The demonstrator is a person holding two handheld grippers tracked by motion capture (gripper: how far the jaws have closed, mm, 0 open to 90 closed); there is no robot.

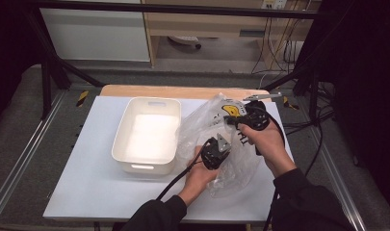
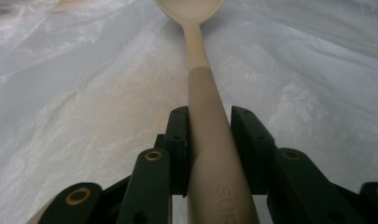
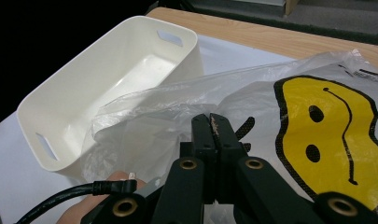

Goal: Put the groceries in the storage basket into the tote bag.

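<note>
One spoon in left tongs, one bag pinched in right tongs, one bin.

A white rectangular bin with cut-out handles sits left of centre on the white tabletop, nearer its far edge. A bare wooden strip runs along that far edge.

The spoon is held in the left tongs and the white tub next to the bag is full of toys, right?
Not quite. The white tub is empty, as the high view shows. The rest is right: the left tongs hold the spoon, and the tub sits next to the bag.
</note>
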